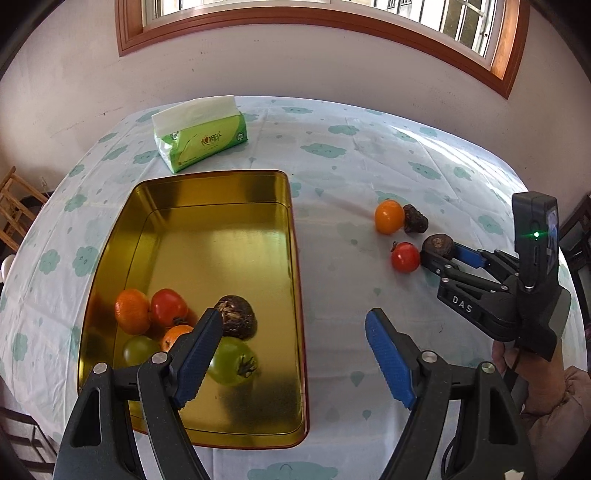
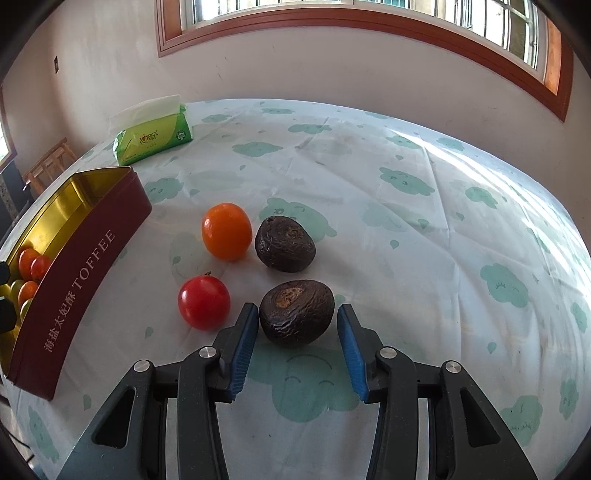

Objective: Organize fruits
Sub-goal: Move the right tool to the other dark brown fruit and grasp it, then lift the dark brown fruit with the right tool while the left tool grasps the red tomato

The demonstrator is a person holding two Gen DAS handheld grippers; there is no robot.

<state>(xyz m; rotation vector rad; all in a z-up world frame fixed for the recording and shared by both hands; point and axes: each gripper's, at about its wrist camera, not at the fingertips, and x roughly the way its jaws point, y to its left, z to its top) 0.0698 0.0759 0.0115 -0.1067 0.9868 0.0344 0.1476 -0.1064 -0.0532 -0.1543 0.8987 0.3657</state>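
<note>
Your cloud-print surface (image 2: 424,236) sits under a wood-framed window (image 2: 354,22). Your right gripper (image 2: 297,341) fingers straddle a dark fruit (image 2: 295,312), ungripped; your left gripper (image 1: 295,356) fingers are spread, empty.

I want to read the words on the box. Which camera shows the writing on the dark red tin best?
The right wrist view: the dark red rectangular metal tin turns its lettered side, reading TOFFEE, toward it. The left wrist view looks down into the tin's gold inside, showing only a thin red edge, no writing.
</note>
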